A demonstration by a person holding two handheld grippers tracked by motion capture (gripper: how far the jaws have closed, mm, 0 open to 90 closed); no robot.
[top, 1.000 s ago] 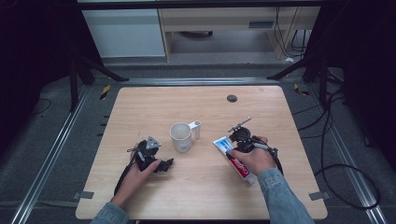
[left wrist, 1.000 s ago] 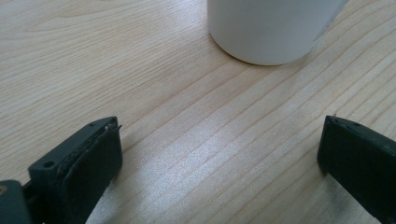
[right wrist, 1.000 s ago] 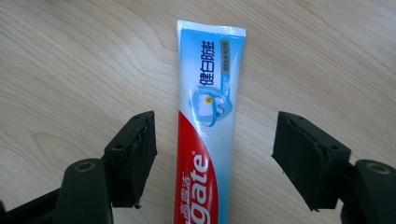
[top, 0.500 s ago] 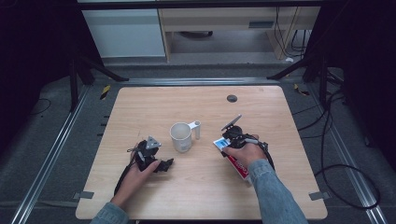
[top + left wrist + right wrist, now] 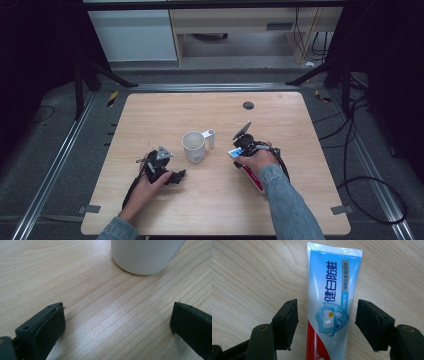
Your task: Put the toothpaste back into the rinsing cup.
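While lying flat, toothpaste tube (image 5: pixel 329 300) between right gripper (image 5: pixel 325 323) pads, untouched.

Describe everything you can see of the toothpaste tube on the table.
The toothpaste tube lies flat on the wooden table, right of the white mug. It looks like soft glossy plastic: light blue with white Chinese lettering, a tooth emblem, red lower down, and a crimped flat end. The right tongs straddle it, open, pads not touching.
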